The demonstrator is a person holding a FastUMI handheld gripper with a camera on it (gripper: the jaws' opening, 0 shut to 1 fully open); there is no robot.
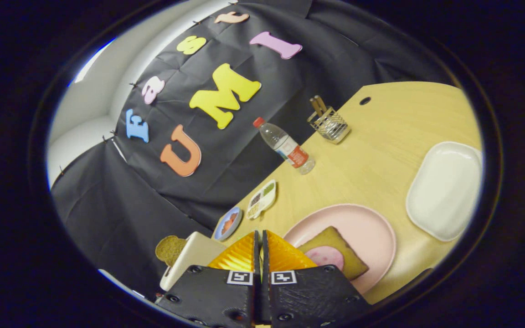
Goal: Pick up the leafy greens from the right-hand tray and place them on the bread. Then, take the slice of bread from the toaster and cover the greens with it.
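pink plate (372,228) at 2 o'clock of the gripper (260,237) holds one bread slice (335,243); a second slice (170,248) sits in one toaster (194,259) at 10 o'clock. fingers pressed together, empty.

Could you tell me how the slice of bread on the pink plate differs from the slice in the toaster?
The bread on the pink plate lies flat and carries a round pink slice; the bread in the toaster stands on edge, bare and half hidden. The plate slice sits just ahead of the gripper, whose fingers are closed on nothing. Both look tan.
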